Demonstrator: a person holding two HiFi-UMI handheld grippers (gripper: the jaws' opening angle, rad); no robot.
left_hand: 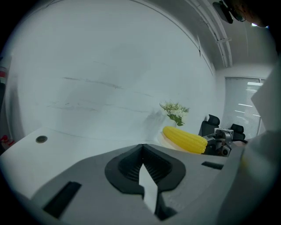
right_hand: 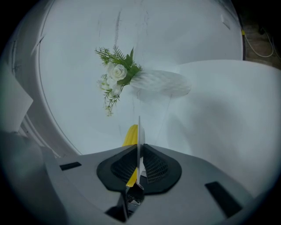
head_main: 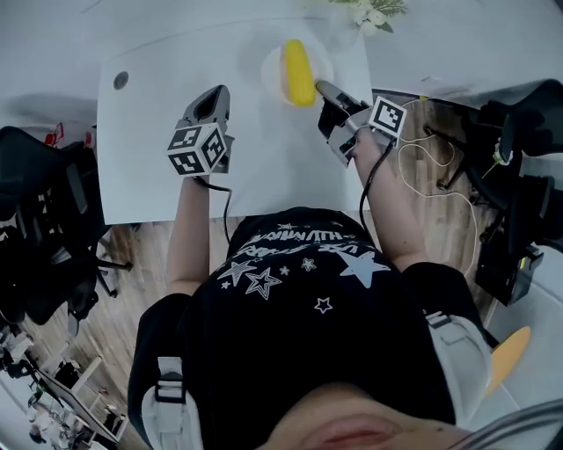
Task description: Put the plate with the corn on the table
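A yellow corn cob (head_main: 298,70) lies on a white plate (head_main: 274,68) over the far part of the white table (head_main: 149,167). My right gripper (head_main: 324,89) is shut on the plate's near right rim. In the right gripper view the rim (right_hand: 139,132) stands edge-on between the pads of the right gripper (right_hand: 139,151), with the corn (right_hand: 131,134) just behind. I cannot tell whether the plate rests on the table. My left gripper (head_main: 214,97) hovers over the table to the plate's left, shut and empty. From the left gripper (left_hand: 142,149) I see the corn (left_hand: 184,139) to the right.
A small bunch of white flowers (head_main: 376,12) stands beyond the plate at the table's far edge. A round grommet hole (head_main: 120,80) sits at the table's far left. Black office chairs (head_main: 35,228) stand at the left, more chairs and cables (head_main: 440,193) at the right.
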